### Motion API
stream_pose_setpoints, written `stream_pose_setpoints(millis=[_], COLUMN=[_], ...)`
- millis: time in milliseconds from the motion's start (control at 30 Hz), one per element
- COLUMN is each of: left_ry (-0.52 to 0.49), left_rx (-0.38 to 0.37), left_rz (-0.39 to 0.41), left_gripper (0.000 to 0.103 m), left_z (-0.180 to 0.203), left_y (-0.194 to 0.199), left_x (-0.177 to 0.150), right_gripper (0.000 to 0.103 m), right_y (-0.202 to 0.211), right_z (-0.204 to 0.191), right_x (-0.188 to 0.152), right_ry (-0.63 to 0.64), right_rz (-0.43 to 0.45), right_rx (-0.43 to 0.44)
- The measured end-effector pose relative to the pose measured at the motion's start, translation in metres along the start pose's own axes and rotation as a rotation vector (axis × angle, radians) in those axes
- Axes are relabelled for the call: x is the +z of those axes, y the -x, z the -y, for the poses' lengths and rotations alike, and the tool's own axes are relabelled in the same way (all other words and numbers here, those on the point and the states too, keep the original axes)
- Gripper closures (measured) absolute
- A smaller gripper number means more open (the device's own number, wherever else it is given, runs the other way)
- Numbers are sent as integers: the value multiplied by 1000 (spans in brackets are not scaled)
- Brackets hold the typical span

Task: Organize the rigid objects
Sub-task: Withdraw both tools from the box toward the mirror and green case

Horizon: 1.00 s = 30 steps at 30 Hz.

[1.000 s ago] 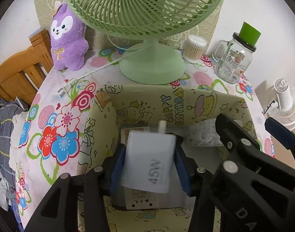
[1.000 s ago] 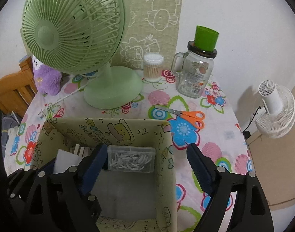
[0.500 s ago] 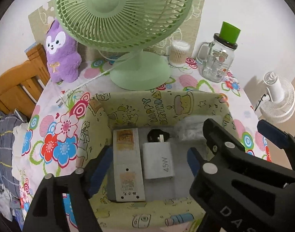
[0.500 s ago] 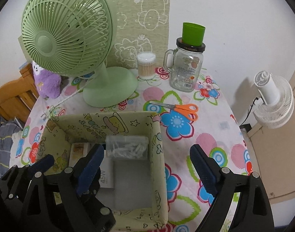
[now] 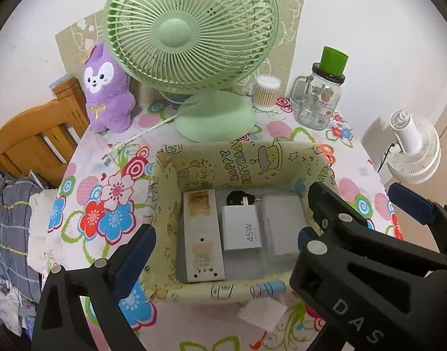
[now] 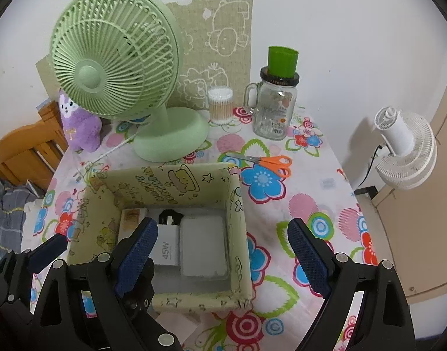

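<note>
A pale green fabric box (image 5: 241,158) (image 6: 238,213) with cartoon prints stands on the flowered table. Inside lie a long white box (image 5: 201,234), a white 45W charger (image 5: 242,228) (image 6: 166,247) and a clear plastic case (image 5: 283,225) (image 6: 203,241), side by side. My left gripper (image 5: 223,251) is open and empty, held above the box's near side. My right gripper (image 6: 223,251) is open and empty, above the box's right wall. Orange-handled scissors (image 6: 264,162) lie on the table behind the box.
A green desk fan (image 5: 194,44) (image 6: 115,58) stands behind the box, its cord trailing left. A purple plush (image 5: 106,87), a cotton swab tub (image 6: 220,103) and a glass mug jar with green cup (image 6: 277,111) stand at the back. A white paper scrap (image 5: 263,316) lies in front.
My left gripper opened, left the 45W charger in the box, and drew back and up. My right gripper also rose and pulled back; the clear case now lies flat.
</note>
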<state>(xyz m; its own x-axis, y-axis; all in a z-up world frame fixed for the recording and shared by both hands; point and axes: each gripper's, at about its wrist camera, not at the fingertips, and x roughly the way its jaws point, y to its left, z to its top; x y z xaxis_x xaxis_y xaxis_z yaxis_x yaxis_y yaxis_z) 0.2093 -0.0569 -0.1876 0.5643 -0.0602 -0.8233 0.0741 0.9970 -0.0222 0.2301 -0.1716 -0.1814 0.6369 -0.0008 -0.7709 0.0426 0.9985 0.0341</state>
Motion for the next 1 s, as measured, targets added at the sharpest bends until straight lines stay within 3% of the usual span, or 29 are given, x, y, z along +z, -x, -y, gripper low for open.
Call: stream_pose_setpoints(millis=[1000], left_ry=[11], left_rx=[-7], left_rz=[73], left_gripper=[1], left_z=[-3], left_y=[88], left_x=[-34], right_gripper=[9], right_y=[93], right_z=[-6], right_x=[-30], right_ry=[-6], right_rz=[62], right_rx=[16])
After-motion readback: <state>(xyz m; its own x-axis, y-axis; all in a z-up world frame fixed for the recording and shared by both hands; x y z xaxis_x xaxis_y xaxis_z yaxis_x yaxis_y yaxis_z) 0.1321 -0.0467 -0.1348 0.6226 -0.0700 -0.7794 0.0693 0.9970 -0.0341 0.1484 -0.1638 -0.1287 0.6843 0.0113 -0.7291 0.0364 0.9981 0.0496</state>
